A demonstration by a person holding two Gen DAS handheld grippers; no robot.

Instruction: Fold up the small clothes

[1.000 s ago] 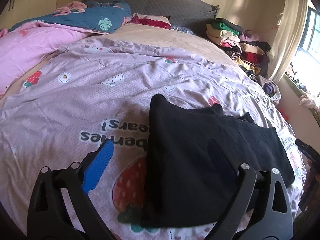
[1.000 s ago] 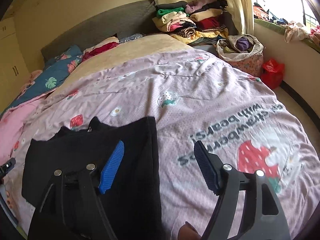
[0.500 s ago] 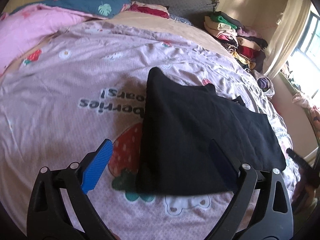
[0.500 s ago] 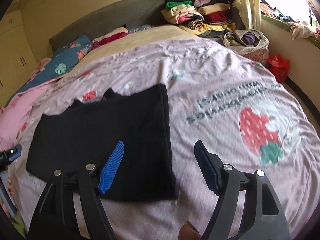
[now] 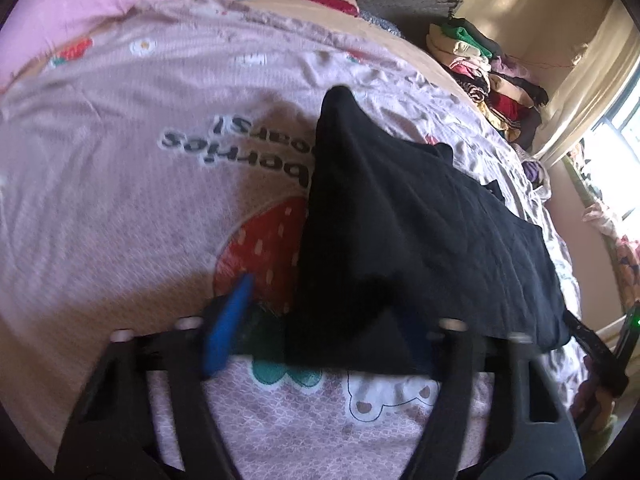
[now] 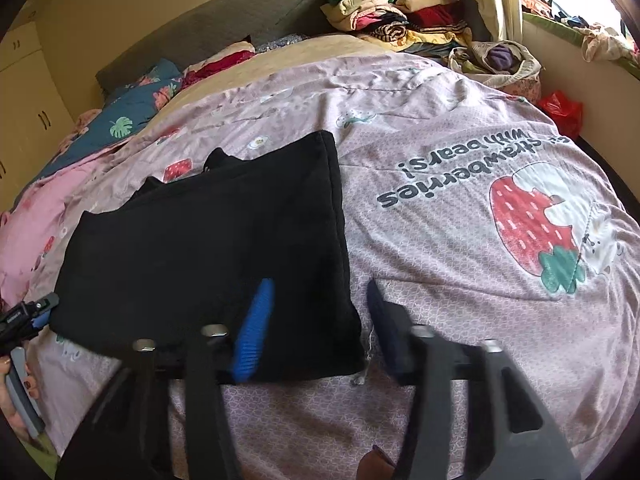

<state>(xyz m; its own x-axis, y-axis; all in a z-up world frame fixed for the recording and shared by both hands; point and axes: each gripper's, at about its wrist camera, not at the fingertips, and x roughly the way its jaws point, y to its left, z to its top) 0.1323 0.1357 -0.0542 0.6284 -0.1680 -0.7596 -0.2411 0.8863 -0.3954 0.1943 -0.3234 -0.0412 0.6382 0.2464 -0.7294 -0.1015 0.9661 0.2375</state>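
Observation:
A black garment (image 5: 416, 240) lies flat, folded into a rough rectangle, on the pink strawberry-print bedspread (image 5: 120, 184); it also shows in the right wrist view (image 6: 208, 248). My left gripper (image 5: 320, 320) is open, its jaws straddling the garment's near left corner, blue pad on the spread and the other finger over the cloth. My right gripper (image 6: 320, 324) is open, straddling the garment's near right corner (image 6: 352, 360). Neither holds the cloth.
A stack of folded clothes (image 6: 392, 12) sits at the bed's far right, with a bag of laundry (image 6: 496, 60) and a red bag (image 6: 560, 112) beside it. Pillows and a pink quilt (image 5: 100, 20) lie at the head. The grey headboard (image 6: 224, 36) is behind.
Both grippers have dropped lower and moved forward to the garment's near corners. Their jaws have narrowed somewhat, now straddling the near edge.

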